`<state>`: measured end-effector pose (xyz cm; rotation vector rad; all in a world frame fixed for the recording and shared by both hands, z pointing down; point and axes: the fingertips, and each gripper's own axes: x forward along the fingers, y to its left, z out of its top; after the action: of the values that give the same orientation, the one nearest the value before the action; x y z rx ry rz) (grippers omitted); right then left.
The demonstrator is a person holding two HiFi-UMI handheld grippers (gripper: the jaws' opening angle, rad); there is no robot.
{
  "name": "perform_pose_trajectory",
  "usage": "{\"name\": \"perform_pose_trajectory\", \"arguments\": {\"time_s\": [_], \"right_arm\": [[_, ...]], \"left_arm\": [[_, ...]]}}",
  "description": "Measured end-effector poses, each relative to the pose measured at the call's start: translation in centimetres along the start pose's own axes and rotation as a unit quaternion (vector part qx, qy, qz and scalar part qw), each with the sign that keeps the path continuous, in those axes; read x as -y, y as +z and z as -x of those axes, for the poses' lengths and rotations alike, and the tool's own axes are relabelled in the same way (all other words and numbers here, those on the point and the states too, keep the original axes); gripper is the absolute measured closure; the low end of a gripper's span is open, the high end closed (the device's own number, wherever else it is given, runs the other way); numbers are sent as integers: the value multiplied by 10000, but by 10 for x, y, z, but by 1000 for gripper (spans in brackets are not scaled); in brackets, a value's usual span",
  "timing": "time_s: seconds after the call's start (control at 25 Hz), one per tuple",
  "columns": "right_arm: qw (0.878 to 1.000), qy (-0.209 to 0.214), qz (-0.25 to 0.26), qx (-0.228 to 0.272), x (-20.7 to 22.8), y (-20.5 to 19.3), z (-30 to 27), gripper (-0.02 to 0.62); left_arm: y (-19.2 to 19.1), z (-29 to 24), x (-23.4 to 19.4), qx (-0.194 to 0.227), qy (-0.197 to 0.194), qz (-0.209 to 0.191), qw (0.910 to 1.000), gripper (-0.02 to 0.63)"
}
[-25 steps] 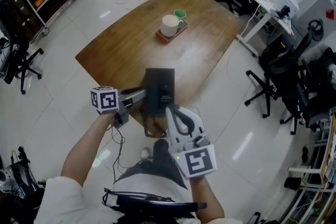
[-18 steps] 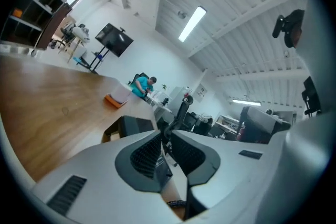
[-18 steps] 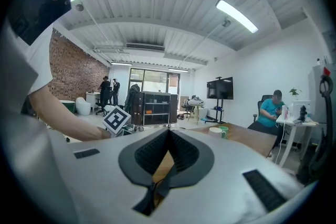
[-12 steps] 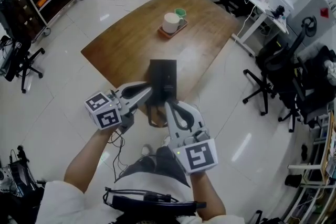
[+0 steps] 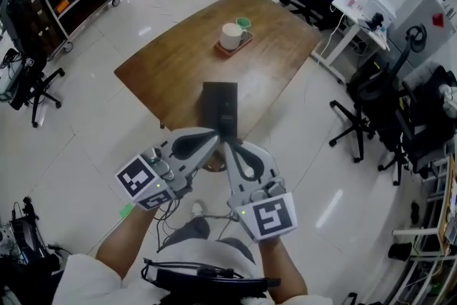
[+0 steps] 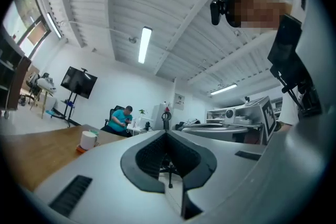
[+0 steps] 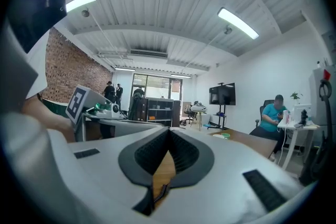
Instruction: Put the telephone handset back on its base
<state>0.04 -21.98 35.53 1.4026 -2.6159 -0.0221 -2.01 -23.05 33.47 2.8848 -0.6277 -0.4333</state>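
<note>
Telephone (image 5: 220,105) on near edge of table (image 5: 178,61); handset not separable from it at this size, presumably seated, so task likely done. Left gripper (image 5: 216,134) jaws just closed together, empty. Right gripper (image 5: 228,143) jaws together, empty.

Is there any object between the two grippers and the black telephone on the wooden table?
Nothing visible does. The left gripper and the right gripper, both shut and empty, hang just before the near edge of the telephone. The mug stands far beyond it, out of the way.
</note>
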Motion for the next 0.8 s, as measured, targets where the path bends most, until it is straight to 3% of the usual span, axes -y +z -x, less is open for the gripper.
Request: {"name": "perform_pose_trajectory", "arguments": {"time_s": [0.44,0.8], "right_arm": [[9981,306,-129,523,-32,19,87,595],[9973,351,-83,637,-68,15,161,595]], "left_arm": [[30,24,103,438,764,-1118,9898,603],[20,53,185,433,998,-1318,9853,603]]}}
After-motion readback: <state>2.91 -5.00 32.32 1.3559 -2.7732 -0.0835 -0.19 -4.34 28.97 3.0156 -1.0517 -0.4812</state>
